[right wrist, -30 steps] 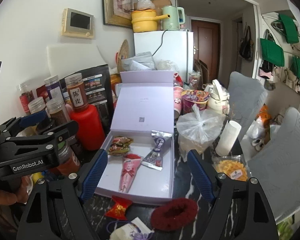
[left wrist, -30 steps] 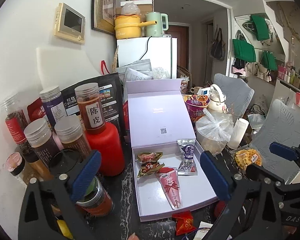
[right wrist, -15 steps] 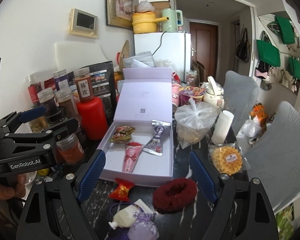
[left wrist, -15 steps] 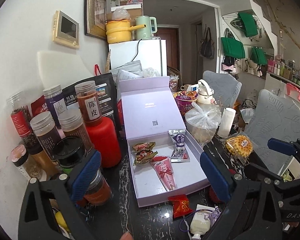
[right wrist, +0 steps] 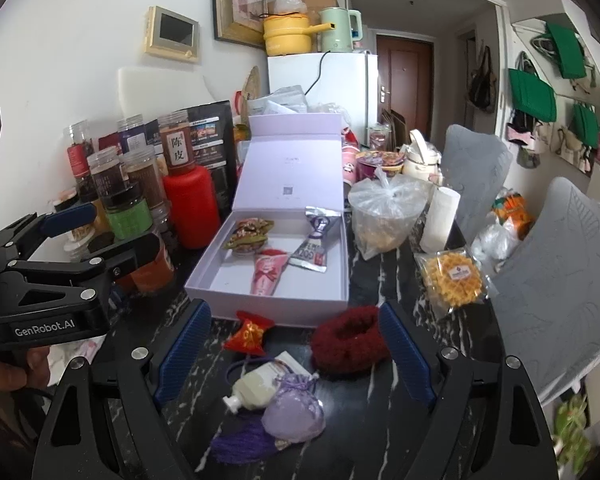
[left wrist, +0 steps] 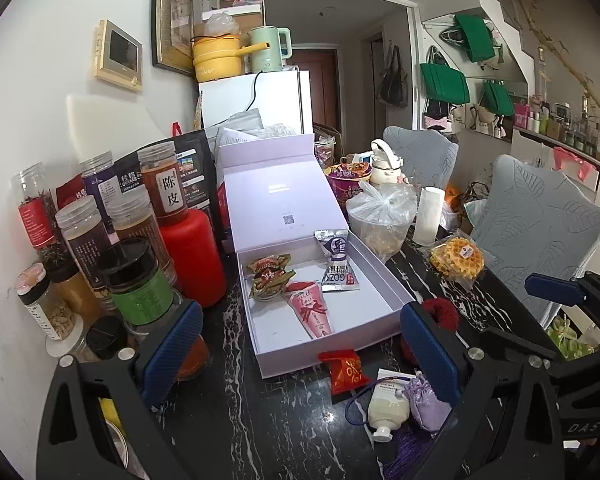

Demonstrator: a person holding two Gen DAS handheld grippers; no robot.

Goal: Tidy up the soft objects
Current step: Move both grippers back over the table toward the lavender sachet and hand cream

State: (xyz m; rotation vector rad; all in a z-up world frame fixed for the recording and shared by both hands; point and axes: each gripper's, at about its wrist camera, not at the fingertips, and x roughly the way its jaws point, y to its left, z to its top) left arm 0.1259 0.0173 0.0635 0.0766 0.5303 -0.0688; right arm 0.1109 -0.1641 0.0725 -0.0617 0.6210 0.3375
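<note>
An open lilac box (left wrist: 384, 276) (right wrist: 336, 280) on the dark marble table holds a pink cone packet (left wrist: 310, 312) (right wrist: 268, 276), a brown snack packet (left wrist: 268, 272) (right wrist: 250, 232) and a silver sachet (left wrist: 336, 264) (right wrist: 314, 240). In front of the box lie a red candy packet (left wrist: 344, 370) (right wrist: 250, 330), a dark red scrunchie (right wrist: 348, 340) (left wrist: 440, 312), a cream tube (right wrist: 254, 388) (left wrist: 388, 408) and a lilac sachet pouch (right wrist: 294, 408) (left wrist: 424, 400). My left gripper (left wrist: 300, 360) and my right gripper (right wrist: 294, 354) are both open and empty, held back from the box.
Jars and a red bottle (left wrist: 192, 256) crowd the left. A tied plastic bag (left wrist: 380, 212), a white roll (left wrist: 428, 216) and a waffle packet (left wrist: 458, 258) stand right of the box. Grey chairs (left wrist: 540, 232) flank the table's right edge.
Both grippers have pulled back from the box. The red packet, scrunchie, cream tube and lilac pouch have come into fuller view in front of it.
</note>
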